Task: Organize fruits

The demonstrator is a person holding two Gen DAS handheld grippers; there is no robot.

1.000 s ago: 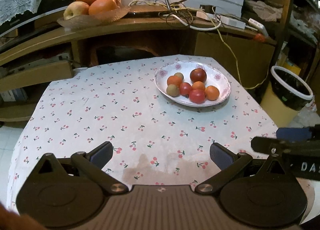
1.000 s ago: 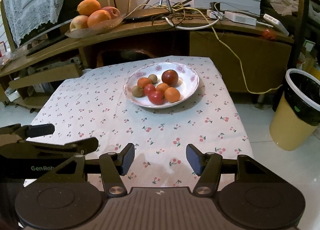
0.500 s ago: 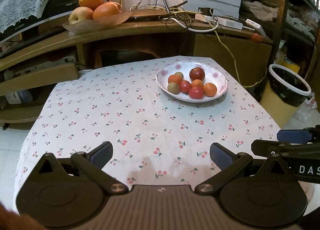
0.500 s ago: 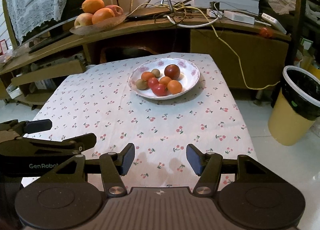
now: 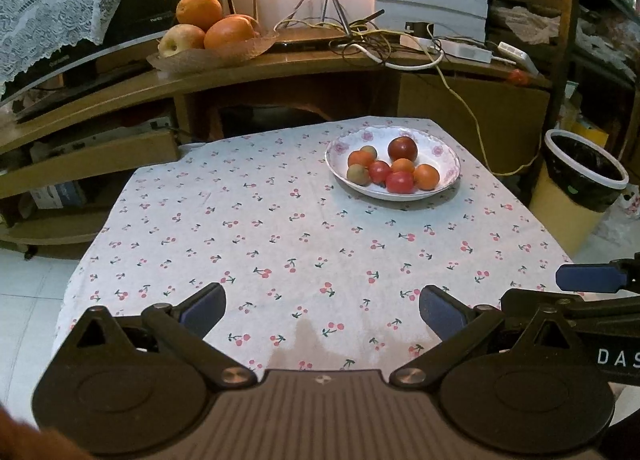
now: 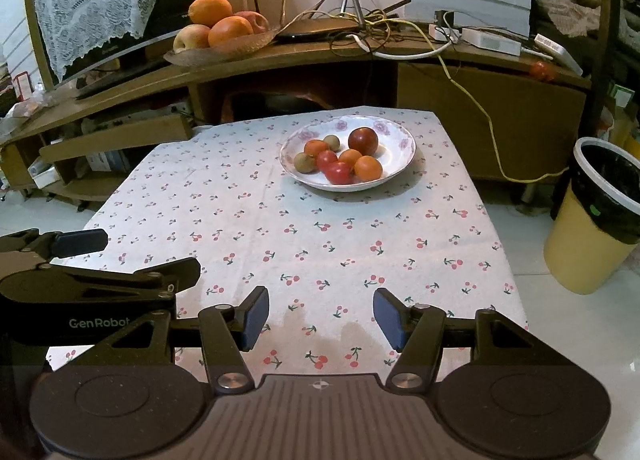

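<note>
Blue-padded fingers (image 5: 202, 306) of our left gripper (image 5: 320, 310) stand spread wide with nothing between them, and our right gripper (image 6: 319, 316) is likewise released and empty, its pads (image 6: 256, 314) parted over the near edge of the cherry-print tablecloth (image 5: 280, 219). Both tools hang side by side, well apart from the white floral plate (image 6: 400, 163). Compared with a second ago, we have drawn back and risen: the plate now sits smaller and farther off in both views, and more cloth lies between it and us. On the plate rest the small fruits: a dark red one (image 6: 363, 141) at its far side, orange and red ones clustered in the middle, two brownish ones toward its left. Beyond the plate, a wooden shelf (image 5: 280, 63) carries a dish of larger fruit (image 5: 208, 25); right of the plate stands a yellow bin (image 6: 596, 219).
</note>
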